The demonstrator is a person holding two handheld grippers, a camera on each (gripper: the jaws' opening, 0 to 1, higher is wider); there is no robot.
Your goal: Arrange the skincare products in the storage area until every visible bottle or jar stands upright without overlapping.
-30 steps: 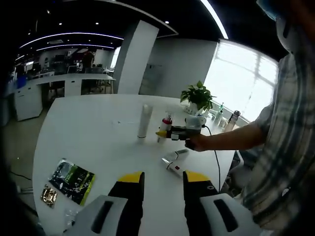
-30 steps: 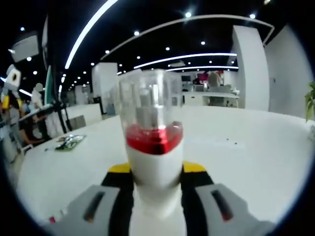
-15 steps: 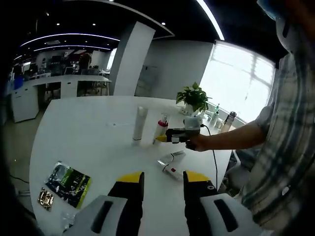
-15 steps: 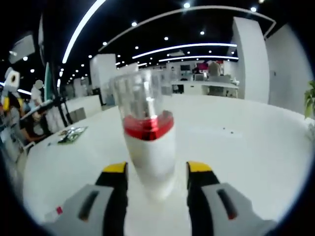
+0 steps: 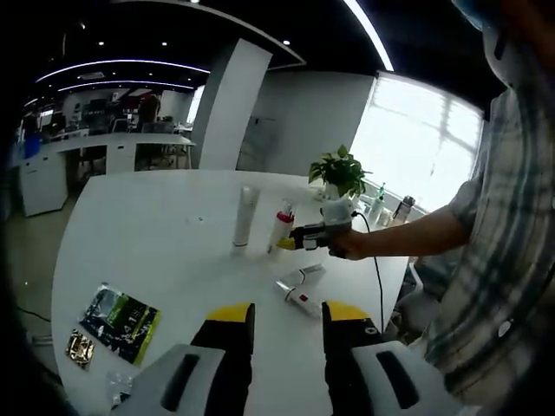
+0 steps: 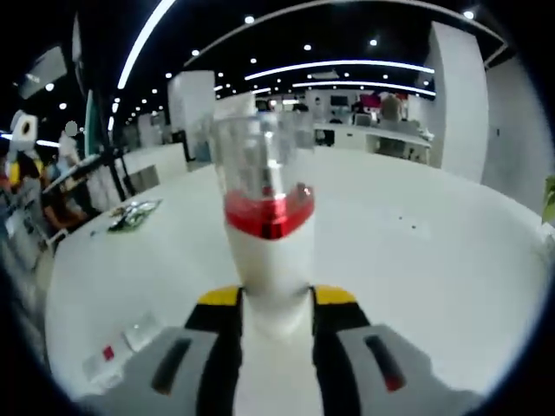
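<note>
Right gripper view showed my right gripper (image 6: pixel 266 299) with its 2 yellow-tipped jaws closed against the white body of a pump bottle (image 6: pixel 267 251) — red collar, clear cap on top, pump visible inside. The bottle stood upright between the jaws over the white table (image 6: pixel 416 260). I could not tell whether its base touched the tabletop.

In the left gripper view I saw my left gripper (image 5: pixel 285 312) parted, nothing between its jaws, held above the near part of the table (image 5: pixel 130 234). Farther out, the right gripper (image 5: pixel 295 241) held that pump bottle (image 5: pixel 280 230) just beside a tall white tube (image 5: pixel 244 218) standing upright. Nearer to me, 1 small white bottle (image 5: pixel 299 290) lay on its side, well apart from the standing pair. A green packet (image 5: pixel 121 319) and a smaller foil one (image 5: pixel 80 347) lay flat near the table's left edge. A potted plant (image 5: pixel 340 173) stood at the far edge — wide bare tabletop lay between.
</note>
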